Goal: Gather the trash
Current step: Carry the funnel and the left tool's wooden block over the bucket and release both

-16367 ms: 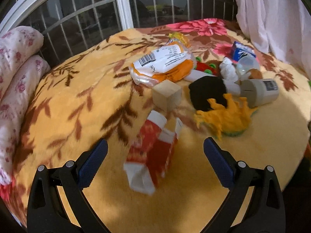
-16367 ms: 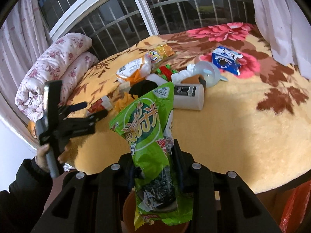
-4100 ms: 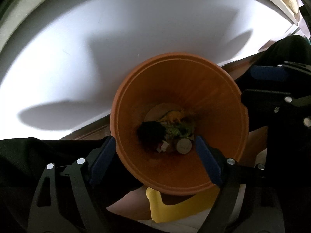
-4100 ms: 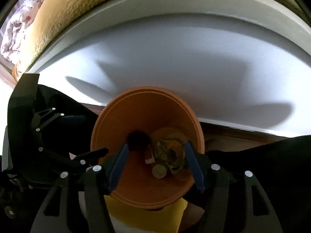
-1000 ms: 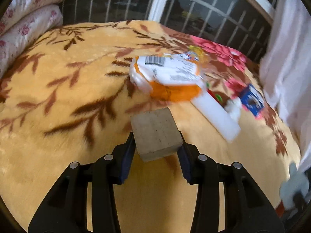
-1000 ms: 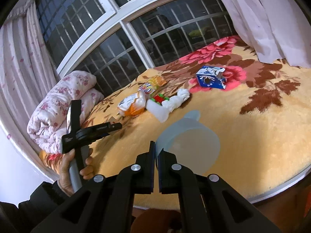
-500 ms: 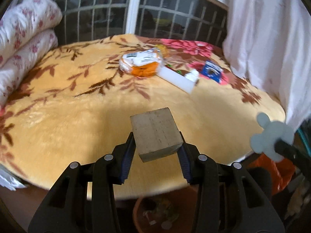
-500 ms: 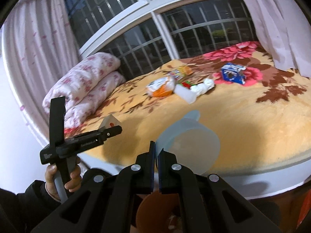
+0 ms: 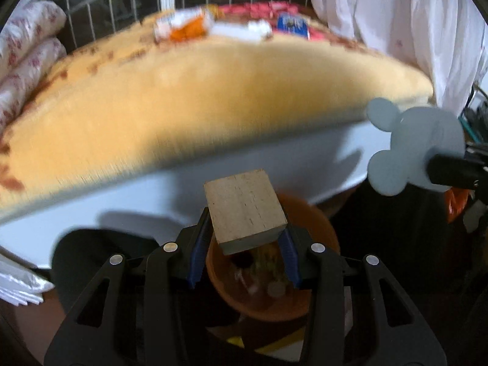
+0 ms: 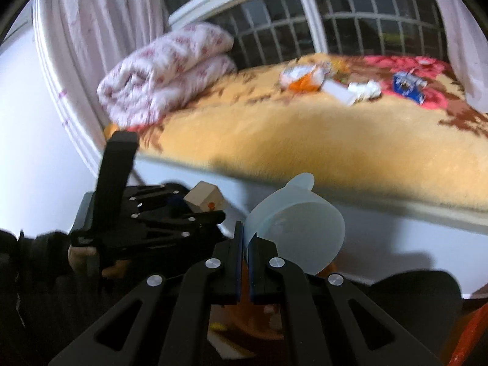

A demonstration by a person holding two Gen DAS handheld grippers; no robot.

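My left gripper (image 9: pixel 245 238) is shut on a wooden block (image 9: pixel 245 210) and holds it above the orange bin (image 9: pixel 317 274), which has trash at its bottom. The block (image 10: pixel 205 199) also shows in the right wrist view, in the left gripper (image 10: pixel 195 213). My right gripper (image 10: pixel 244 238) is shut on the rim of a pale blue plastic cup (image 10: pixel 302 228), just above the bin (image 10: pixel 262 320). The cup (image 9: pixel 411 149) shows at the right in the left wrist view.
The bed (image 9: pixel 213 97) with a yellow floral blanket is behind the bin. On it lie an orange snack bag (image 10: pixel 302 77), a white tube (image 10: pixel 338 91), crumpled white paper (image 10: pixel 366 90) and a blue carton (image 10: pixel 407 87). A folded quilt (image 10: pixel 164 70) lies at the left. Curtains (image 9: pixel 411 15) hang at the right.
Both grippers have dropped from above the bed to below its edge, over the orange bin. The block and the cup are still held.
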